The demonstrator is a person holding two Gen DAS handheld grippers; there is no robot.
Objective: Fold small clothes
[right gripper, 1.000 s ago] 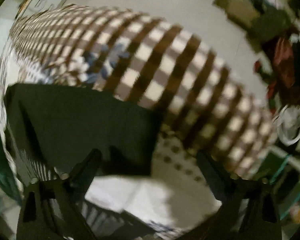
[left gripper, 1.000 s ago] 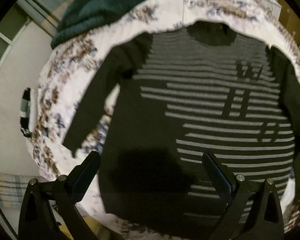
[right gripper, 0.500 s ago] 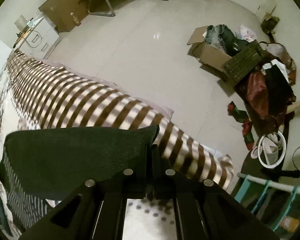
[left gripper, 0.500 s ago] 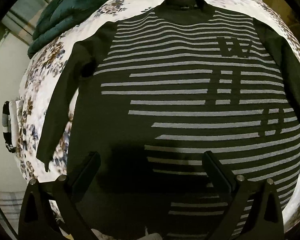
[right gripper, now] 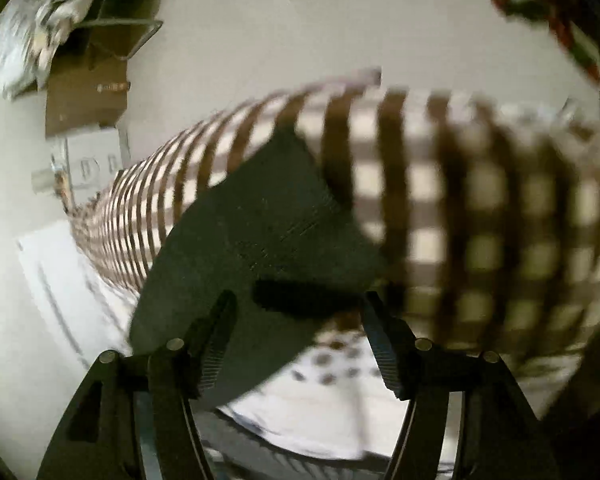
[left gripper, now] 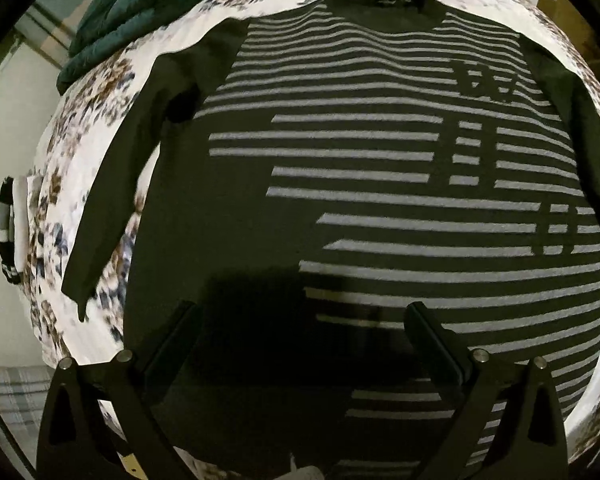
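Observation:
A dark sweater point(left gripper: 340, 200) with grey stripes lies flat, front up, on a floral bedsheet point(left gripper: 80, 120), collar at the top of the left wrist view. Its one sleeve point(left gripper: 112, 208) runs down the left side. My left gripper point(left gripper: 300, 312) hangs open over the lower body of the sweater, nothing between its fingers. In the blurred right wrist view the dark cuff end of the other sleeve point(right gripper: 260, 220) lies at the bed's edge. My right gripper point(right gripper: 300, 298) is just above it with its jaws opening; the pads do not press the cloth.
A dark green blanket point(left gripper: 112, 20) is bunched at the bed's far left corner. A brown-and-white checked cover point(right gripper: 480, 220) hangs down the bed's side. Beyond it are the pale floor point(right gripper: 260, 20), a cardboard box point(right gripper: 84, 100) and a white cabinet point(right gripper: 88, 164).
My left gripper has sunk closer to the sweater. My right gripper, shut on the sleeve end half a second ago, has opened, dropped lower and rolled.

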